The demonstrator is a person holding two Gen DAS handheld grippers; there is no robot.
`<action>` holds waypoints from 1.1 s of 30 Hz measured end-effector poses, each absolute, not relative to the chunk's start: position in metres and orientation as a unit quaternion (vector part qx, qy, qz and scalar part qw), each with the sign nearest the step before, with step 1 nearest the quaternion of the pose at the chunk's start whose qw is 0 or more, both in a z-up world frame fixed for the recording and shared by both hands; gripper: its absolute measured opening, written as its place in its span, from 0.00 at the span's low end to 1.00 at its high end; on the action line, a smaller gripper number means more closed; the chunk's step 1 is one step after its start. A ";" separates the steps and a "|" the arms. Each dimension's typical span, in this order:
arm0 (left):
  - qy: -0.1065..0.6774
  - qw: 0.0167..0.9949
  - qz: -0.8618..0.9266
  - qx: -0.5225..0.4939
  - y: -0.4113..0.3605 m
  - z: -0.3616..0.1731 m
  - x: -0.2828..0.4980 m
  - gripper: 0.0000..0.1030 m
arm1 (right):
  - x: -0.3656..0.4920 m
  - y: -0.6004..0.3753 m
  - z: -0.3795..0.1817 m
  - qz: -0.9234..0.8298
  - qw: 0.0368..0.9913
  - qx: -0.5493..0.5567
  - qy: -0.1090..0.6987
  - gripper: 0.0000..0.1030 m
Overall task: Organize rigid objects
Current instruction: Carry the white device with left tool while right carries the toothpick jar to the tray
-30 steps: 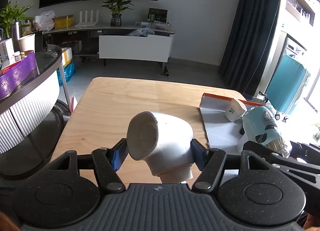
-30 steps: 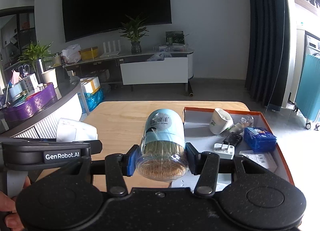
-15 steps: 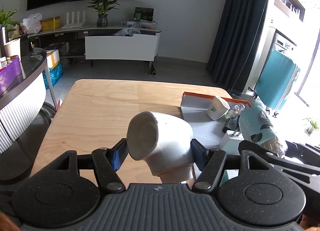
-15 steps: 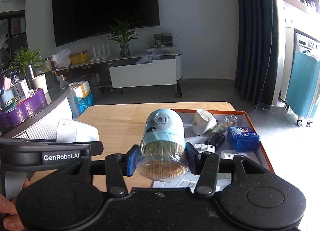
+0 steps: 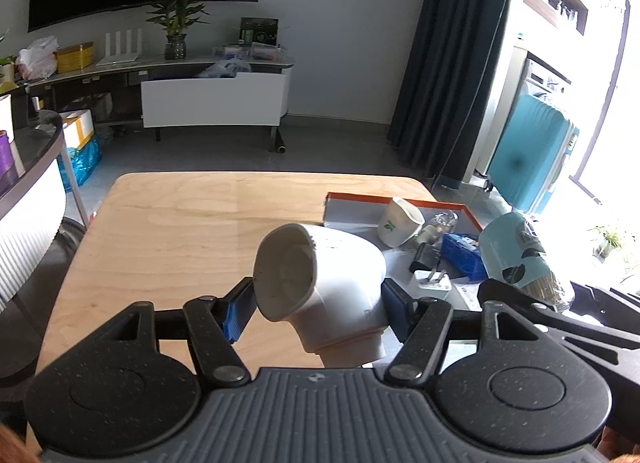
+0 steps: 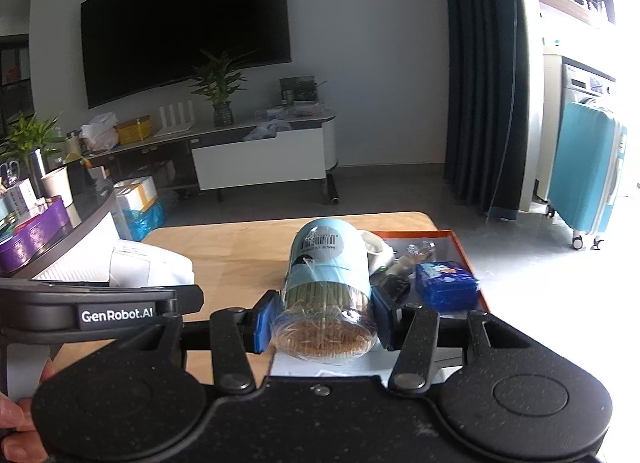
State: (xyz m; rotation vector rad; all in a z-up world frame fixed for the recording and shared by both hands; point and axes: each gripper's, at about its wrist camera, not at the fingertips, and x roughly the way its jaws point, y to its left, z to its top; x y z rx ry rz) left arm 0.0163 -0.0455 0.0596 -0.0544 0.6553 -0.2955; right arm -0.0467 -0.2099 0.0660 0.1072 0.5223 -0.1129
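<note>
My left gripper (image 5: 316,305) is shut on a white hair dryer (image 5: 320,283) and holds it above the wooden table (image 5: 180,231). My right gripper (image 6: 322,319) is shut on a toothpick jar with a light blue lid (image 6: 326,287), held over the near end of the orange-rimmed tray (image 6: 460,247). The jar also shows at the right of the left wrist view (image 5: 520,259). The hair dryer shows at the left of the right wrist view (image 6: 152,267). The tray (image 5: 348,215) holds a white cup (image 5: 400,221), a blue box (image 5: 464,255), a white plug (image 5: 430,283) and a dark item.
A curved counter (image 6: 60,231) with a purple bin stands left of the table. A TV stand (image 5: 216,99) with a plant is at the far wall. A teal suitcase (image 5: 528,155) stands at the right by dark curtains.
Both grippers have swung to the right with their objects still held. The tray and its contents now show more fully in the left wrist view; the jar sits nearer the tray.
</note>
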 end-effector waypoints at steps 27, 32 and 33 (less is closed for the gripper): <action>0.327 0.926 -0.190 -0.008 -0.081 0.063 0.031 0.66 | -0.044 -0.240 0.070 -0.101 0.961 0.065 0.249 0.58; 0.329 0.925 -0.192 -0.007 -0.081 0.062 0.033 0.66 | -0.041 -0.244 0.069 -0.107 0.960 0.067 0.249 0.58; 0.329 0.924 -0.193 -0.007 -0.082 0.062 0.034 0.66 | -0.041 -0.244 0.069 -0.107 0.960 0.068 0.249 0.58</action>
